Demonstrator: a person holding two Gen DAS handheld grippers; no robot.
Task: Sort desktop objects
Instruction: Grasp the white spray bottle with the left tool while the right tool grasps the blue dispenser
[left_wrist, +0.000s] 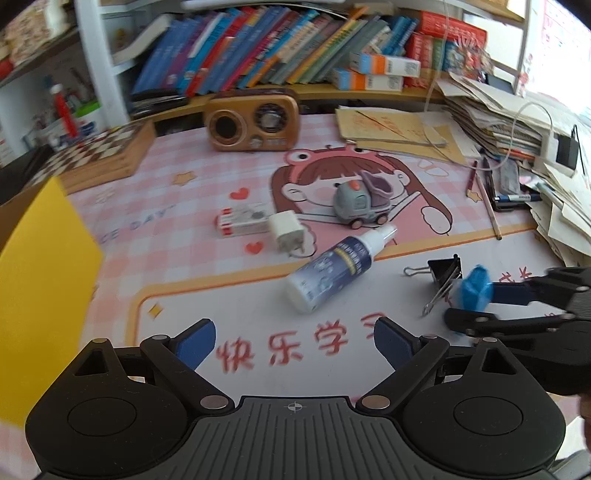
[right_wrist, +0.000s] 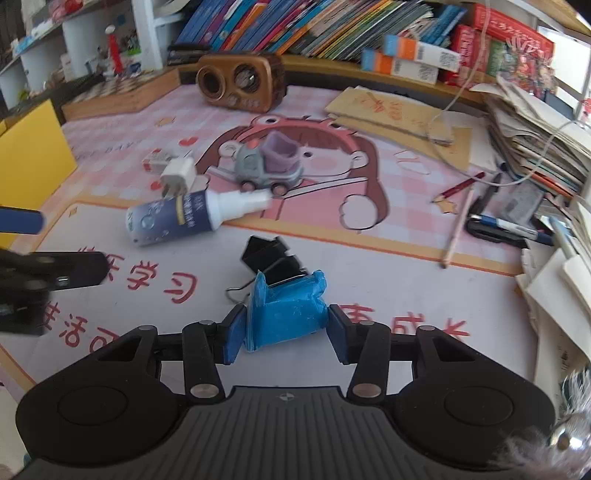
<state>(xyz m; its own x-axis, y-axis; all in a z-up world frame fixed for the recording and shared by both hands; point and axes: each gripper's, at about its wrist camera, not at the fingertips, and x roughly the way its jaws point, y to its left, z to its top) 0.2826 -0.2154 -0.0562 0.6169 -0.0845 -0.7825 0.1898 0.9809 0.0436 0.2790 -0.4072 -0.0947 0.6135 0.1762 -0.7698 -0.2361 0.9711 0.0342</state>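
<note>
Here, the right gripper (right_wrist: 284, 330) pinches a crumpled blue object (right_wrist: 286, 314) (its make is hard to tell) between its two blue pads, low over the white lower band of a cartoon desk mat (right_wrist: 388, 280). Touching the blue object on its far side lies a black binder clip (right_wrist: 269, 254), its wire handles reaching toward the camera.

The left gripper (left_wrist: 294, 343) hangs with its fingers spread wide and nothing between them, above red printed characters on the mat. From the left wrist view, the right gripper enters at the right edge, the blue object at its tip beside the binder clip.

Farther up the mat, a spray bottle (left_wrist: 332, 269) with a dark blue label lies on its side, its white nozzle pointing toward a grey and purple toy truck (left_wrist: 364, 203). Just beside the bottle's base sits a white charger plug (left_wrist: 286, 230), touching a small red and white box (left_wrist: 242, 219). A brown retro radio (left_wrist: 253, 122) stands at the back of the desk, below a shelf of books. Pencils and pens (right_wrist: 480, 206) lie near a stack of papers on the right; a yellow panel (left_wrist: 37, 295) fills the left edge.
</note>
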